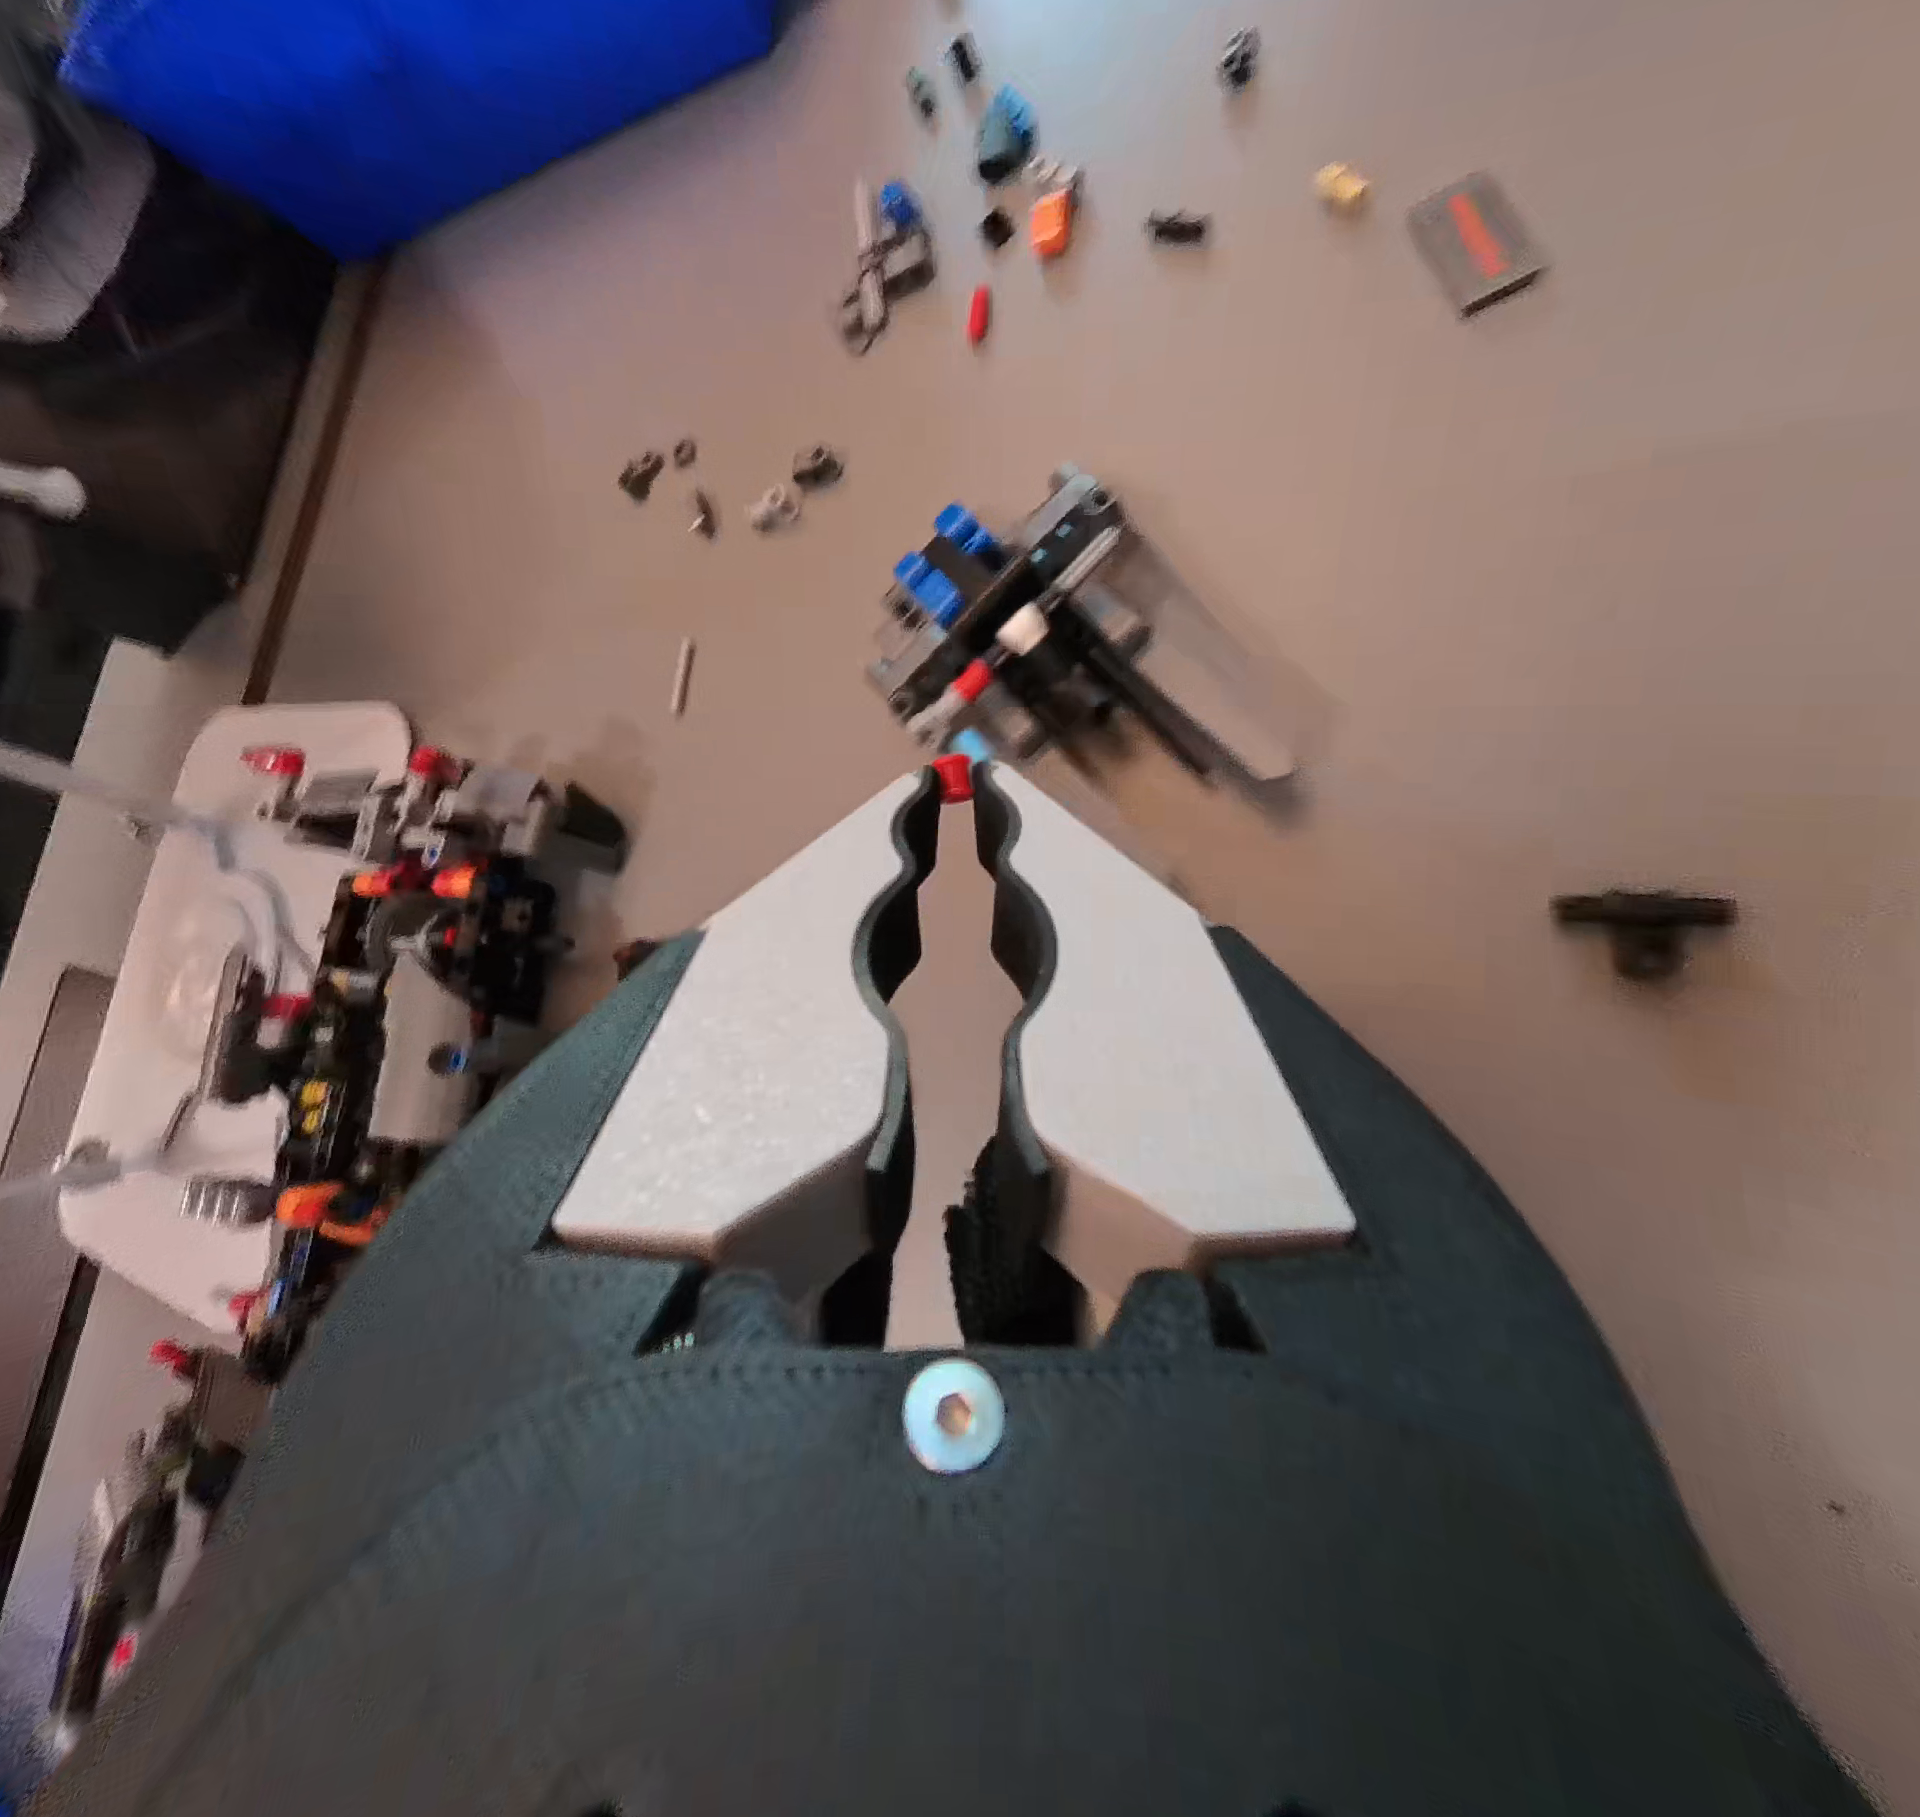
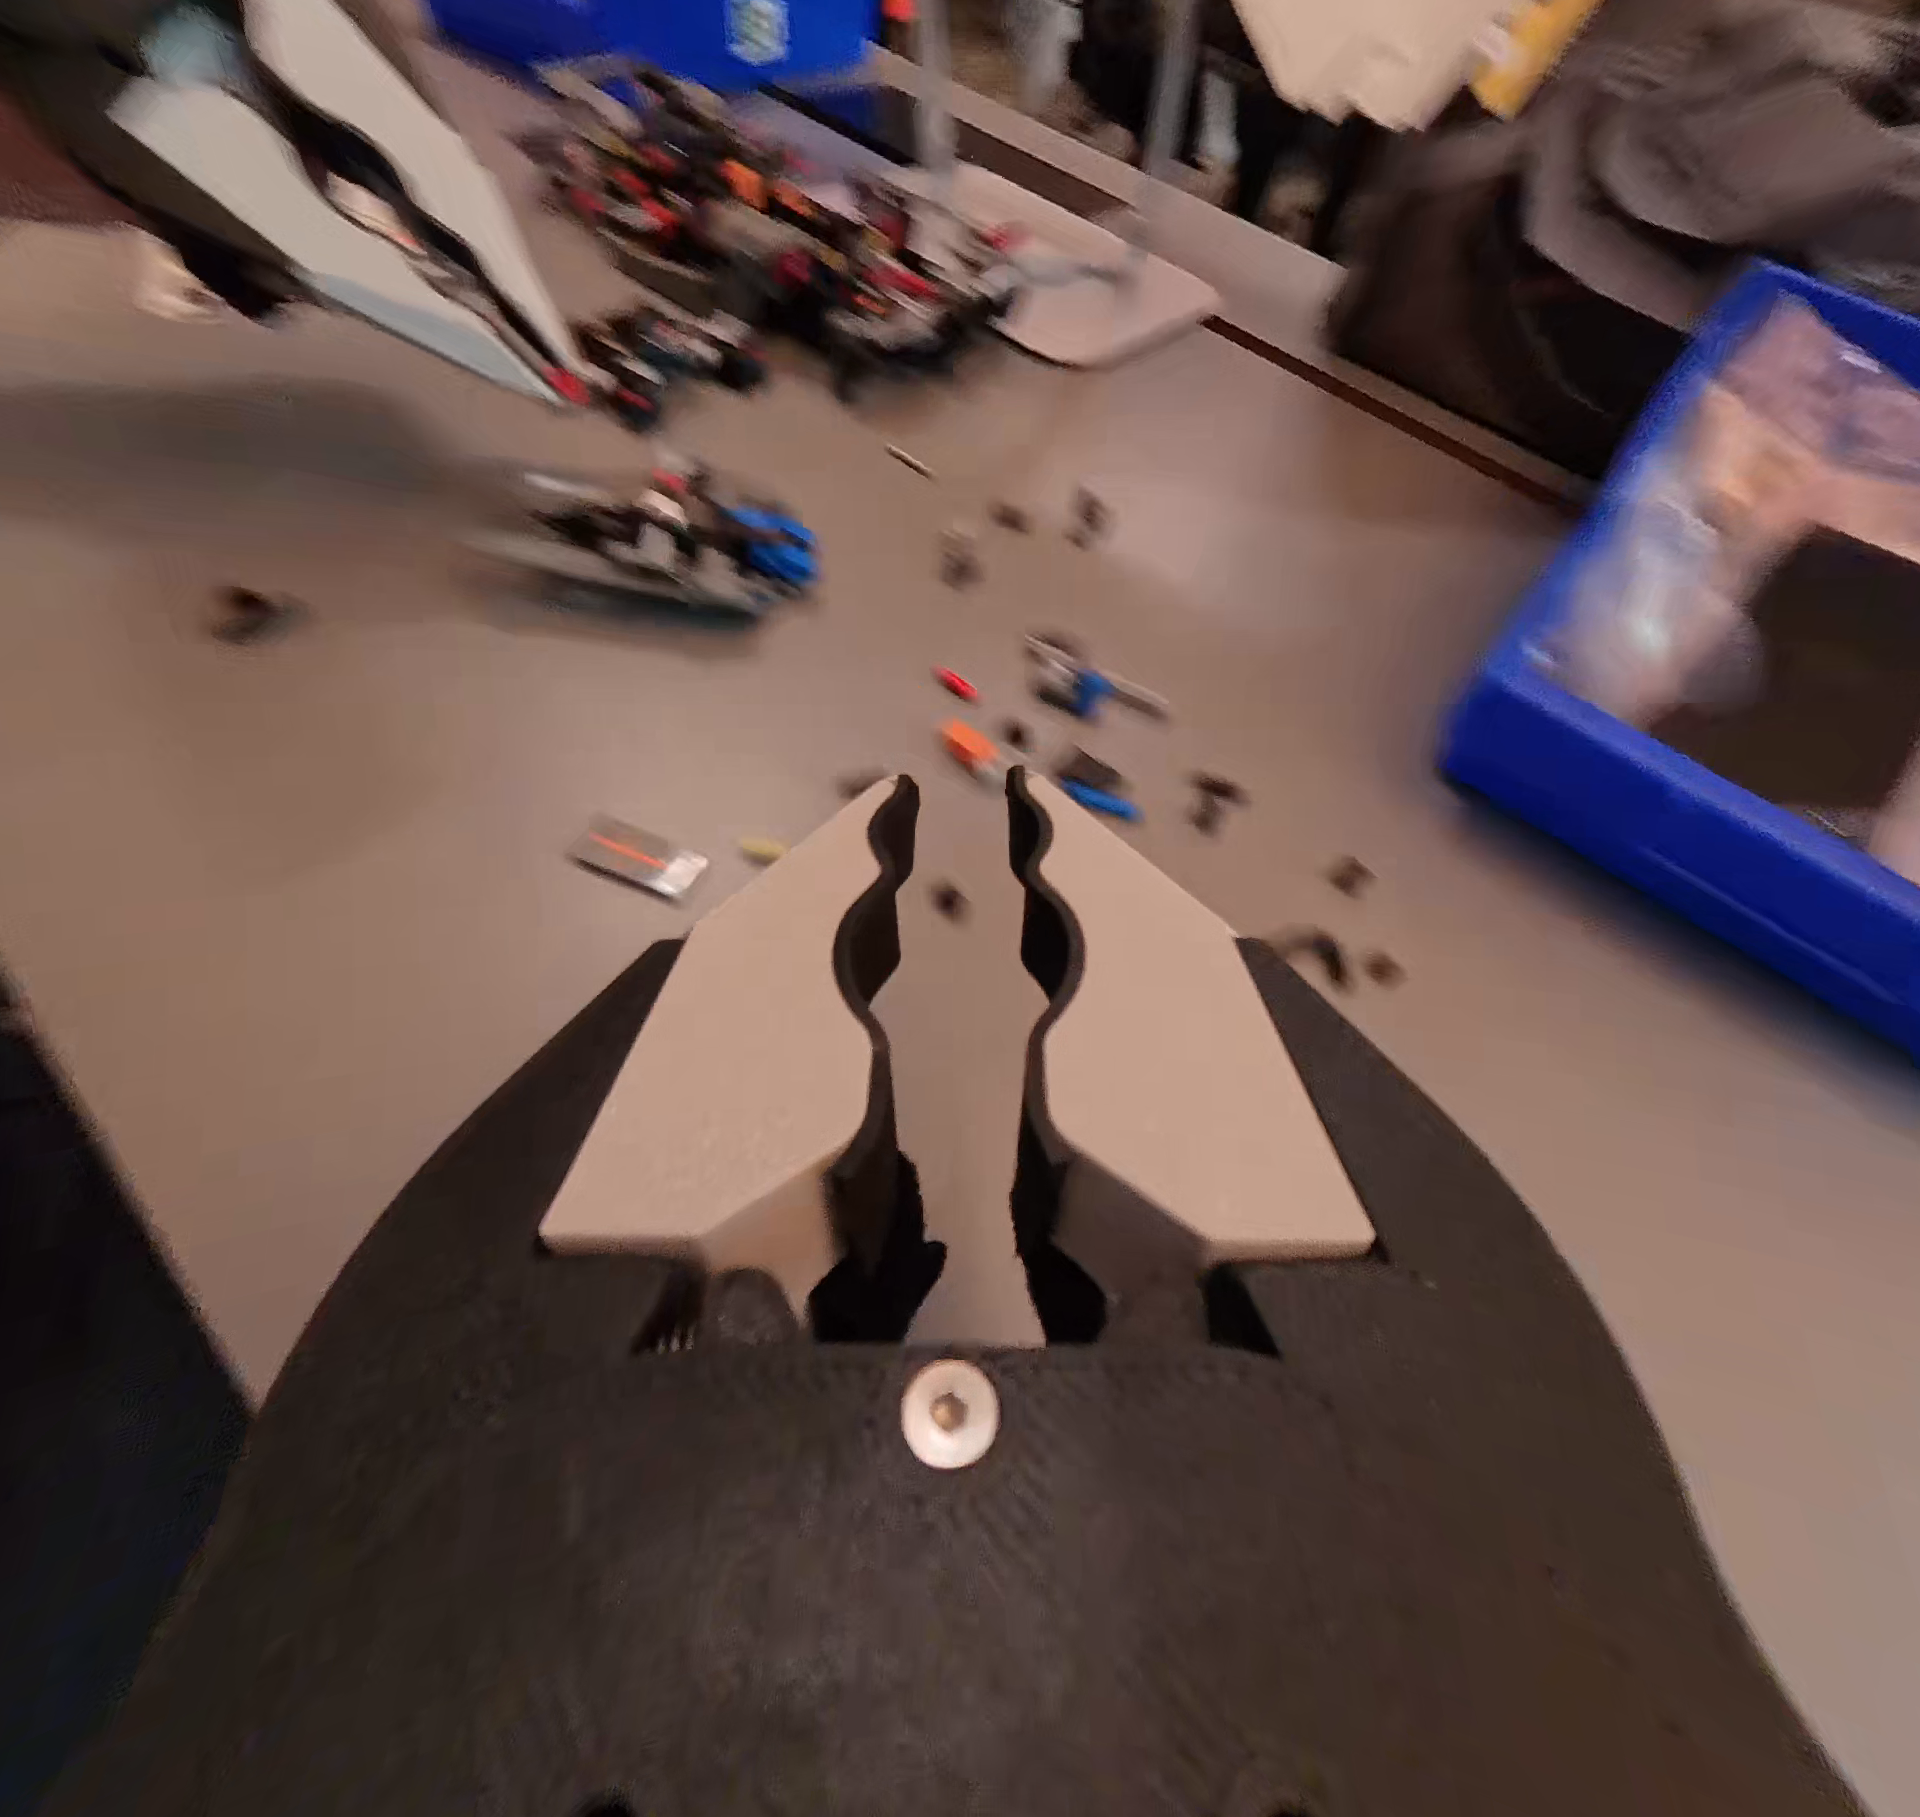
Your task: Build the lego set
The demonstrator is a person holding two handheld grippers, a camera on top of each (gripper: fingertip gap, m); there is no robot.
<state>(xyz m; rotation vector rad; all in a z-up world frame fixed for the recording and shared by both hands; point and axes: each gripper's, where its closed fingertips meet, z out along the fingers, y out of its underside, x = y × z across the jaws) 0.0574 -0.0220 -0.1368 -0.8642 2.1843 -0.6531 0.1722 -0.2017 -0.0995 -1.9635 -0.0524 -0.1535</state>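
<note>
Mostly hidden: red piece (image 1: pixel 950 781) between tool (image 1: pixel 952 778) tips.

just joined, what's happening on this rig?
Lego build in progress. The left gripper is shut on a small red piece, close to a grey, black and blue sub-assembly on the table. The right gripper is open and empty above the loose parts. The main build sits apart.

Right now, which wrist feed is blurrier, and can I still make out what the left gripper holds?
Right wrist view: heavy motion smear, loose pieces streaked. Left wrist view: milder blur, wide-angle bending at edges; the small red piece pinched in the left gripper stays readable.
</note>
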